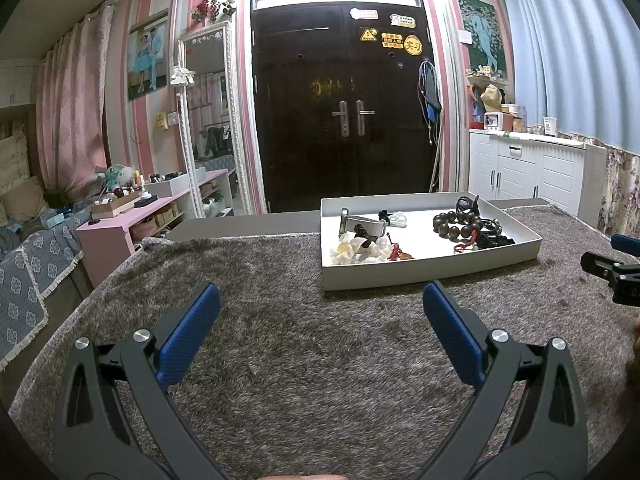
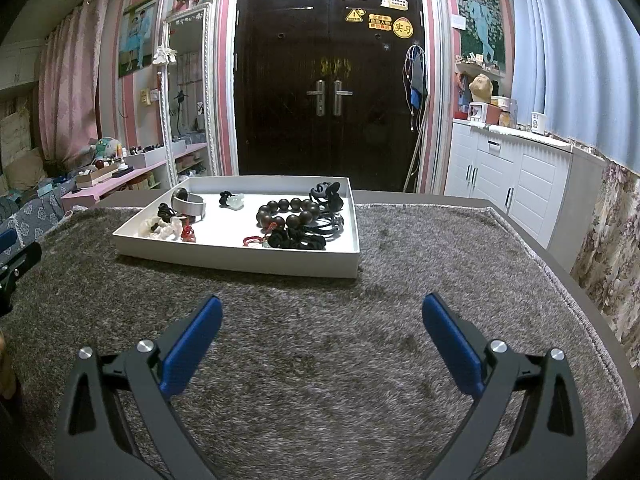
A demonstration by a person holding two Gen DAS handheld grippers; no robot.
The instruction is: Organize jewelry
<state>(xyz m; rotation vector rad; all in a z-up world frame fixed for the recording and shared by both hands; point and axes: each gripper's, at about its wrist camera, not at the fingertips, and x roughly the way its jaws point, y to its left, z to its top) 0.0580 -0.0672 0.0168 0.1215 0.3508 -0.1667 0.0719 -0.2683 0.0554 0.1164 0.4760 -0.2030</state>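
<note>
Presently, inventory, big to small:

1. Shag rug (image 2: 320, 360): grey, covers table top; lies under both grippers, bare pile betw. them and item 2. Plenty of room to move; far and right table edges well beyond.
2. Tray (image 2: 240, 258): white, shallow, low wall. Ahead-left of right gripper (image 2: 322, 312), ahead-right of left gripper (image 1: 322, 300). Wall is the one edge to clear; come in from above.
3. Wood bead bracelet (image 2: 288, 214): dark, large beads, right half of tray. Prob. the heaviest pc; stiff beads on cord, may roll. Pinch across one bead or the cord.
4. Black cords/hair ties (image 2: 320, 224): beside and touching beads; soft, light, tangle risk.
5. Grey band (image 2: 190, 204): tray's far left; looks springy.
6. White flower pcs (image 1: 360, 250): near-left corner; look fragile, go gently.
7. Red knot charms (image 2: 188, 234): tiny, light, snaggy.

Grippers: L & R both spread wide, nothing held, over rug short of tray.
</note>
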